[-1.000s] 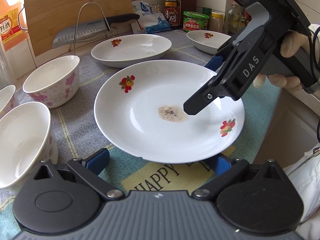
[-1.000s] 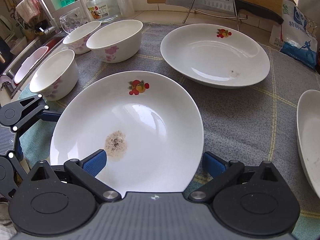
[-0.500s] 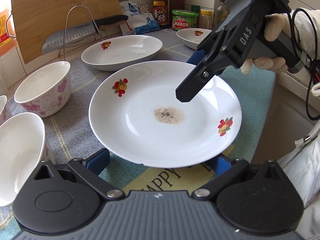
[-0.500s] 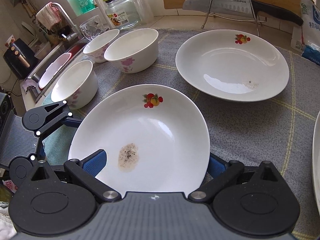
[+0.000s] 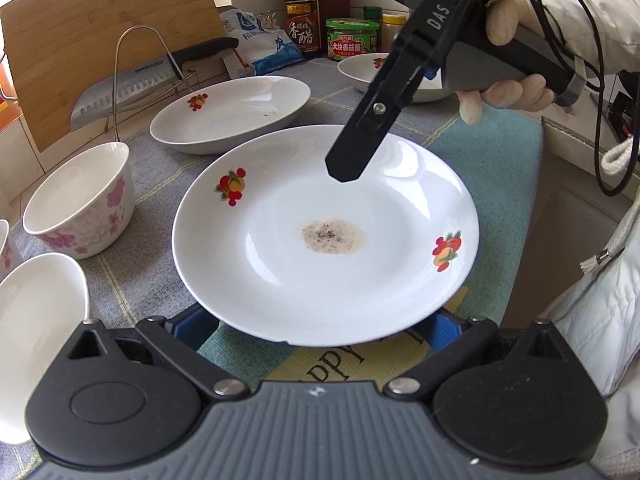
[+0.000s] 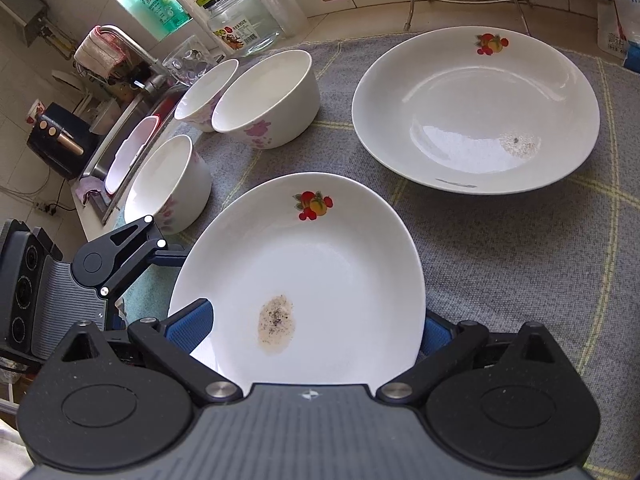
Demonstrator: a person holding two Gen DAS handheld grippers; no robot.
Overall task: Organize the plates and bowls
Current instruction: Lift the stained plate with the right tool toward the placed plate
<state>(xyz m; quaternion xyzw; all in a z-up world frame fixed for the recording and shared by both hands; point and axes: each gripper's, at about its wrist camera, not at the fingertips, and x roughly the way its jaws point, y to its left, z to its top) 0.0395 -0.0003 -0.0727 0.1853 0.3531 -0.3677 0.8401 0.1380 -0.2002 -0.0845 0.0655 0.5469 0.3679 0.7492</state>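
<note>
A white plate with fruit prints and a brown stain [image 5: 320, 248] is lifted above the cloth; it also shows in the right wrist view [image 6: 320, 272]. My right gripper [image 6: 316, 330] is shut on the plate's near rim, its blue pads either side of the edge. My left gripper [image 5: 320, 326] is open, its blue pads spread under the plate's near rim. A second plate [image 6: 476, 108] lies beyond. A third plate [image 5: 400, 76] sits at the far right. Three white floral bowls [image 6: 268, 100] stand at the left.
A knife on a wire rack [image 5: 152, 76] and a wooden cutting board [image 5: 100, 40] stand at the back. Bottles and jars [image 5: 348, 40] line the rear. A sink [image 6: 128, 148] with a dish lies left. The grey cloth [image 6: 520, 260] covers the counter.
The right gripper has lifted and tilted upward with the plate's rim. The left gripper has come closer under the plate's opposite edge, jaws still spread.
</note>
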